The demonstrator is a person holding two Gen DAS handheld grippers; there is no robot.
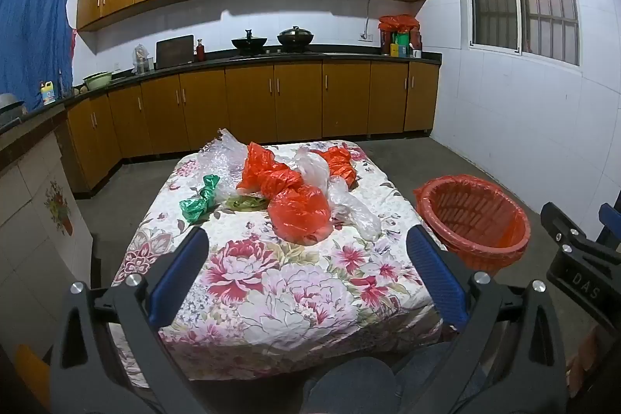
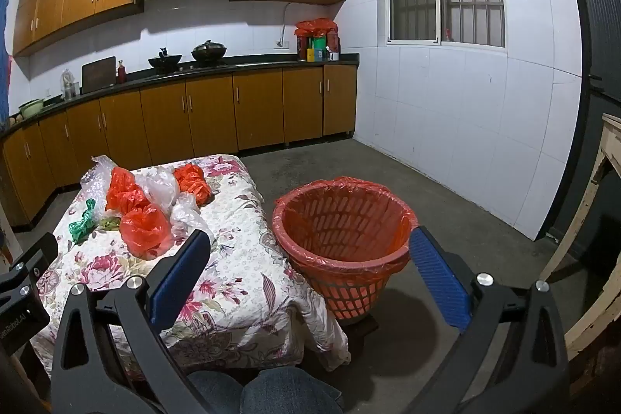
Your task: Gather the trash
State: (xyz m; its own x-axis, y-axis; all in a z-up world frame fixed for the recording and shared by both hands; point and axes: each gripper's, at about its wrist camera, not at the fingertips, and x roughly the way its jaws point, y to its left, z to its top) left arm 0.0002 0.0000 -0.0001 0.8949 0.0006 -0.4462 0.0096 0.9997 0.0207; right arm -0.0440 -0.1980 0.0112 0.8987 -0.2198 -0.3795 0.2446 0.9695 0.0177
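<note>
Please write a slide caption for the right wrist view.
Open right gripper faces an empty red-lined basket beside a floral table.

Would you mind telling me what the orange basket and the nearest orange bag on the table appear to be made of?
The orange basket looks like rigid moulded plastic: its wall is a slotted lattice, and a thin glossy orange liner is folded over its rim. The nearest orange bag seems to be thin plastic film: it is crinkled, translucent and shiny. Both are judged by look alone.
</note>
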